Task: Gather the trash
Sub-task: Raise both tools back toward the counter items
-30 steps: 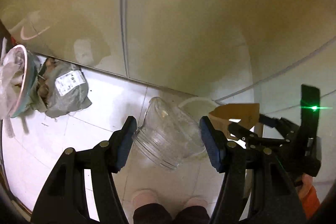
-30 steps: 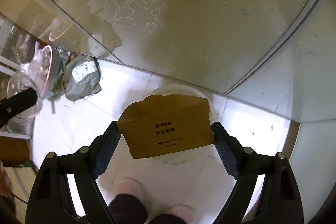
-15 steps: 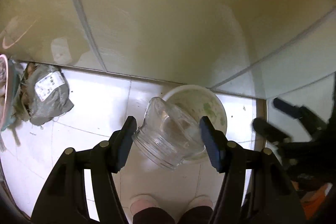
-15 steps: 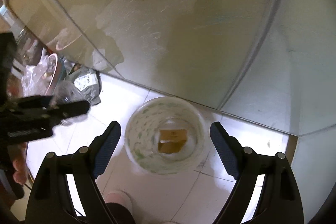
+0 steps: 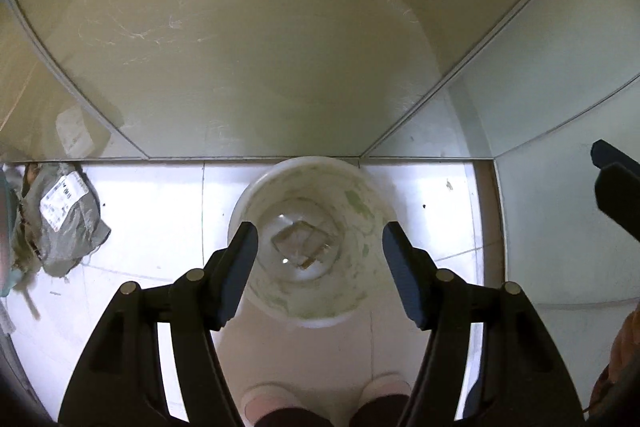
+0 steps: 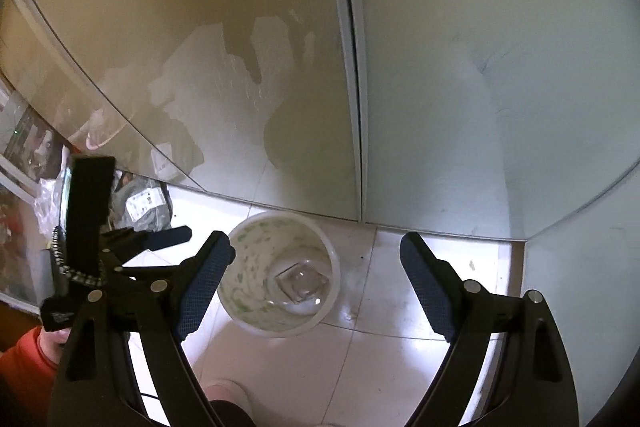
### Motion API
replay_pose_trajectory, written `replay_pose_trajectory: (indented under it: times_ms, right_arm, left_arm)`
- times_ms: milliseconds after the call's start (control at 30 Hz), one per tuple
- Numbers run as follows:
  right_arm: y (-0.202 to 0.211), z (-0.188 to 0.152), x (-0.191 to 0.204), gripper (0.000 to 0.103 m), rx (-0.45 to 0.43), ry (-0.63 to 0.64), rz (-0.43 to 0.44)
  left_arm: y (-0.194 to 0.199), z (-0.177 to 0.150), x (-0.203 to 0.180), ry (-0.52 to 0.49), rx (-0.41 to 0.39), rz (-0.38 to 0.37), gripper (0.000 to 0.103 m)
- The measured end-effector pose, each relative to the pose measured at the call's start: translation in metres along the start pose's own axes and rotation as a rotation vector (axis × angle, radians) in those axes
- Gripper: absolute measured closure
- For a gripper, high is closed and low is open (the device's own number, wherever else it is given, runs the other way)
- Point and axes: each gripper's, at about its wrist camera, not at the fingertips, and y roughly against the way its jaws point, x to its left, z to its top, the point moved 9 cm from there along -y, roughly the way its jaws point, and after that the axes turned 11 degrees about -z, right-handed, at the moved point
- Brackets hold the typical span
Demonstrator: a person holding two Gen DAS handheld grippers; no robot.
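- Left gripper: jaws apart w/ nothing between them, having just been opening; hangs right above the white bin, pointing steeply down.
- Clear plastic cup lies at the bin's bottom, on top of a small brown box seen through it.
- Right gripper: jaws wide, empty; bin shows between its fingers but offset to the left one.
- Bin stands on white tile floor, close to the glass wall panels.
- Grey crumpled mailer bag w/ white label lies on the floor well left of the bin, by the wall.
- Person's shoe tips show at the bottom edge; orange sleeve low left in right-wrist view.
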Motion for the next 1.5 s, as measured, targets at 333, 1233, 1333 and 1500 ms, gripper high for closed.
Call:
replay_pose_trajectory:
  times_ms: [333, 1233, 1333, 1500]
  right_arm:
    - [0.123, 0.062, 0.005, 0.018, -0.018, -0.022, -0.018]
    - [0.488, 0.277, 0.006, 0.018, -0.406, -0.133, -0.173]
    - [0.491, 0.288, 0.001, 0.018, -0.391, -0.119, -0.213]
    - [0.477, 0.314, -0.014, 0.018, -0.369, -0.134, -0.219]
  left_arm:
    - [0.169, 0.031, -0.055, 0.003, -0.065, 0.042, 0.039]
    - [0.641, 0.21, -0.186, -0.181, -0.549, 0.047, 0.031]
    - [0.657, 0.224, -0.183, -0.182, -0.573, 0.051, 0.023]
    - [0.668, 0.253, -0.178, -0.178, -0.601, 0.072, 0.013]
